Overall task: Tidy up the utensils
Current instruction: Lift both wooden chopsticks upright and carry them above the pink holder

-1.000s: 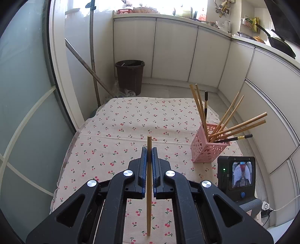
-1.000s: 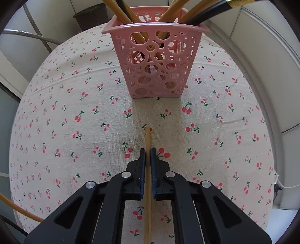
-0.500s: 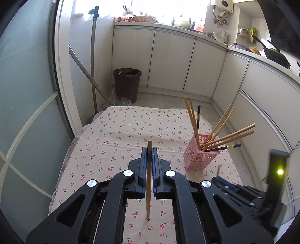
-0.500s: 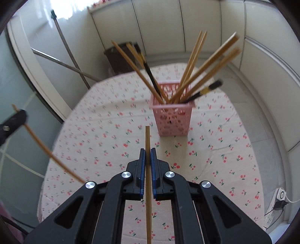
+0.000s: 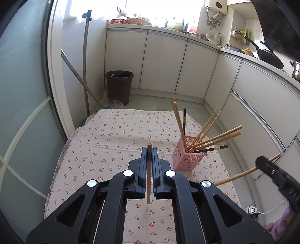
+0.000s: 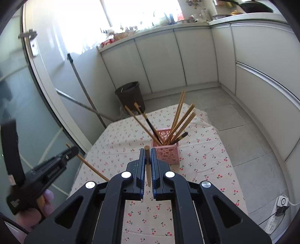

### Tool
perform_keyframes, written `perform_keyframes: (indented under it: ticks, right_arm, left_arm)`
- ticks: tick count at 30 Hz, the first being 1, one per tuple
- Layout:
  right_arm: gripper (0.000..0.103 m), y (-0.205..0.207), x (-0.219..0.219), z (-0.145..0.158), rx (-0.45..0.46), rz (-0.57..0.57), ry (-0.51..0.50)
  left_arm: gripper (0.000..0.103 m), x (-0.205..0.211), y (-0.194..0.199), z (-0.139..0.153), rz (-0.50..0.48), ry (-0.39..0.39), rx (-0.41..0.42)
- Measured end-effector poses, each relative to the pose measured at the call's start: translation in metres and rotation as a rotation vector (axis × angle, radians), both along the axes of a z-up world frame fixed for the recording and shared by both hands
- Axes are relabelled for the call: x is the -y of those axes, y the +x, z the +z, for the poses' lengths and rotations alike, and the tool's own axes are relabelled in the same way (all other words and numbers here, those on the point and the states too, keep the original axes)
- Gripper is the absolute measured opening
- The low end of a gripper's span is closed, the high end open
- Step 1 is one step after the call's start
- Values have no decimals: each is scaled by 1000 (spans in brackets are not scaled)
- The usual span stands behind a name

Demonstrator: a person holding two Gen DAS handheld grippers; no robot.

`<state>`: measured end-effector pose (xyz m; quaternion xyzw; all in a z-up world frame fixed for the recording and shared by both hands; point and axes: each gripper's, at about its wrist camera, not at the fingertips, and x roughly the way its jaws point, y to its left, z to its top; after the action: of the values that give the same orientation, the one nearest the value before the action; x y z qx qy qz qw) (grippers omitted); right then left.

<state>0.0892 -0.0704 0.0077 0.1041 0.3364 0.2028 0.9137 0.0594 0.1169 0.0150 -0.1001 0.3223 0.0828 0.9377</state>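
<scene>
Above the cherry-print cloth (image 5: 116,135), the left gripper (image 5: 149,155) pinches a wooden chopstick (image 5: 148,174) upright between its blue pads. Right of it stands the pink holder (image 5: 187,157), chopsticks fanned out of it. Farther right, the right gripper (image 6: 148,155) clamps a second chopstick (image 6: 147,169), raised above the cloth.

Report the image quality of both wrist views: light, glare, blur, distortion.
Left wrist view: the window behind the counter is blown out, fisheye bends the cabinets, and the pink basket and left gripper are sharp. Right wrist view: the window glares white, the left gripper at the frame edge is motion-blurred, and the right gripper is crisp.
</scene>
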Motion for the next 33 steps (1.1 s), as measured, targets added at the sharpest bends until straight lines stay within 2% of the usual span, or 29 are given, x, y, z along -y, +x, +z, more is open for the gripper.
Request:
perform_keyframes:
  ticks: [3,9,19,22,26,30,31,33]
  right_arm:
    - [6,2,20,10,-1,-25,60]
    - [6,3,51,19,6,-76,112]
    - [6,9,89,15,-14,-123,147]
    - [6,12,98,12,-29,-134,156]
    - [6,15,104,8,-42,-143,166]
    - [6,15,105,9,-33,-148,156]
    - [6,15,105,9,-32,-149,154]
    - [6,15,105,9,-34,-146,159]
  left_arm:
    - [4,5,5,4,-12,1,-1]
    - [4,16,22,26,-35,-10,22]
    - [4,53,66,93,-85,11,127]
    - [4,65,79,104,-96,29,146]
    - [4,76,99,106,-94,40,149]
    - [6,79,120,92,-70,56,173]
    - [10,78,126,83,-62,67,146]
    - [21,69,125,74,-36,39,118]
